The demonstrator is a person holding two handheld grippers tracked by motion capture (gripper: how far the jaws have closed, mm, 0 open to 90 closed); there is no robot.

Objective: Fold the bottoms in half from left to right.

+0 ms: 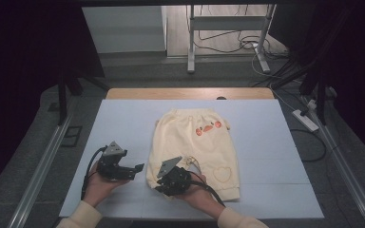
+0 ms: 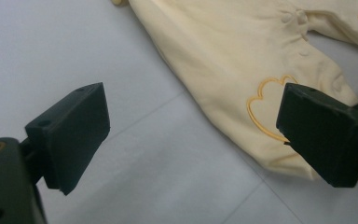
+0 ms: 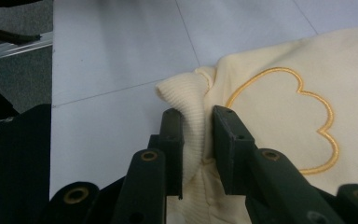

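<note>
Nearest us, our right gripper point(image 3: 198, 140) clamps the ribbed cuff point(image 3: 186, 100) of the yellow trousers point(image 1: 195, 142); our left gripper point(image 2: 193, 135) stands open. No legible writing.

A wooden table point(image 1: 123, 93) carries a wide pale blue-white sheet point(image 1: 123, 123) — on this sheet lie flat the small pale yellow baby trousers point(image 1: 185, 137), with an embroidered heart outline.

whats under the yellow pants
The yellow pants lie flat on a white sheet that covers the table. A strip of wooden tabletop shows past its far edge. What lies directly beneath the fabric is covered.
</note>
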